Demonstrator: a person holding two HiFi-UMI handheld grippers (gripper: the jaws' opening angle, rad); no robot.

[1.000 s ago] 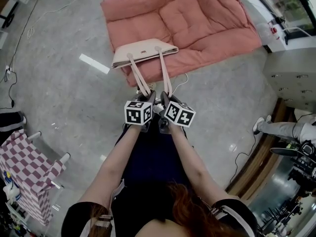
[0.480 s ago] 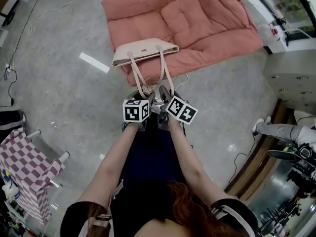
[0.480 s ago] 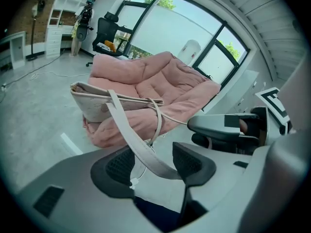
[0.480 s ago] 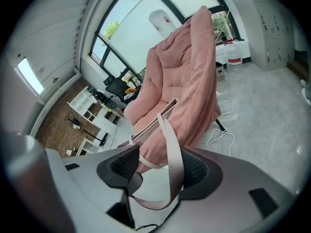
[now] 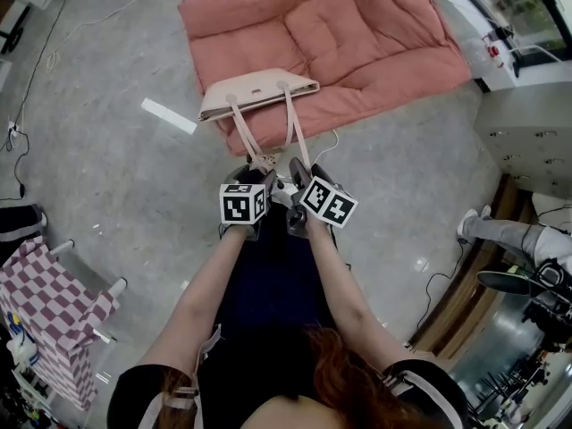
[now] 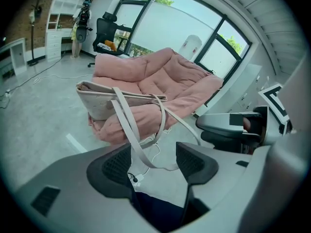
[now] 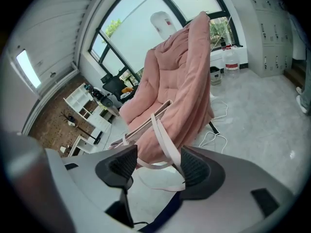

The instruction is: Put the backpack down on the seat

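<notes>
Backpack (image 5: 257,92) rests on the front edge of the pink seat (image 5: 357,34), at twelve o'clock from both hands, its long axis running nine-to-three. Left hand-held gripper (image 6: 153,161) and right hand-held gripper (image 7: 155,166) have just been opening; their jaws are spread, with the slack straps (image 6: 124,130) looped between them, unpinched.

No legible text or markings
</notes>
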